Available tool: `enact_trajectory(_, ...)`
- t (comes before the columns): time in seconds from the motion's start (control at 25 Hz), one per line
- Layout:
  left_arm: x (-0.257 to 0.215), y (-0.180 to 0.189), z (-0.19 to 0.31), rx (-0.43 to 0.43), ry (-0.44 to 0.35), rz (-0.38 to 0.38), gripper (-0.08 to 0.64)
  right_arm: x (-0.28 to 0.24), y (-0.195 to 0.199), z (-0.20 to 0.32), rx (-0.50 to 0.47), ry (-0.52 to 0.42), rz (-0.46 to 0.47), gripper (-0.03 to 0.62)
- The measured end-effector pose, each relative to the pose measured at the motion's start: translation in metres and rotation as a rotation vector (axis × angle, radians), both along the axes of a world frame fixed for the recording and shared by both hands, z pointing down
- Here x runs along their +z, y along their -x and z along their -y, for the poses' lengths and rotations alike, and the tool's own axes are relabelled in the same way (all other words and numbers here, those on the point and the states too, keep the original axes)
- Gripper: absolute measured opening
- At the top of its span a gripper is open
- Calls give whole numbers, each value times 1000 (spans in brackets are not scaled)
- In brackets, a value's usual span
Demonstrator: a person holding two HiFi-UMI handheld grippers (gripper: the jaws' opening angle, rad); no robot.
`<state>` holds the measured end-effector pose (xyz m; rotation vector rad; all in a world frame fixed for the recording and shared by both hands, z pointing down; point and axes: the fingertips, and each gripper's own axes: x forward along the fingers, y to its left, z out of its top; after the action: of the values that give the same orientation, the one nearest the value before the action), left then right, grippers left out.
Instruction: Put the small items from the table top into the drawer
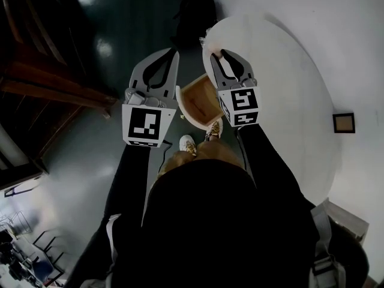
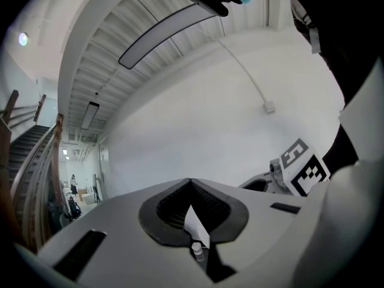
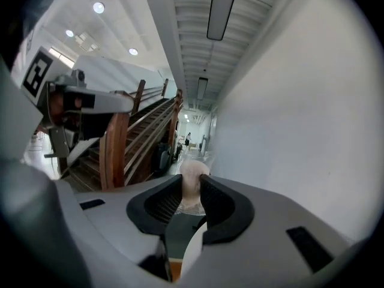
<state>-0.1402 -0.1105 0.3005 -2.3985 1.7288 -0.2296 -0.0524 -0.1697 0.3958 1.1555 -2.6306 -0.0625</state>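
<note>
The right tool pinches a pale round item; release it only above the drawer; the left tool is closed, empty.

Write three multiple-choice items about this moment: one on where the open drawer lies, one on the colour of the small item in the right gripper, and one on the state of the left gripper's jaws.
1. In the head view, the open drawer lies
A) between the two grippers
B) left of both grippers
C) right of both grippers

2. The small item in the right gripper is
A) dark blue
B) pale pink
C) bright green

3. The jaws of the left gripper are
A) wide apart
B) closed on a pen
C) together, holding nothing

Answers:
1 A, its wooden box shows between them.
2 B, the pads press a pale pink lump.
3 C, the tips meet.
</note>
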Motion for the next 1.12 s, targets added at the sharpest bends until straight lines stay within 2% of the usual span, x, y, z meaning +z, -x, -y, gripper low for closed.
enact_trajectory(0.24, 5, -13, -8, 58, 6, -19, 14, 101, -9, -10, 12, 209, -100, 115)
enact_trajectory(0.44, 14, -19, -9, 61, 30, -13, 14, 180, -22, -26, 21, 373, -191, 118)
enact_trajectory(0.72, 29, -17, -7, 52, 60, -25, 15, 245, -32, -51, 42, 535, -270, 124)
enact_trajectory(1.12, 31, -15, -2, 51, 56, -25, 14, 265, -31, -59, 13, 571, -302, 128)
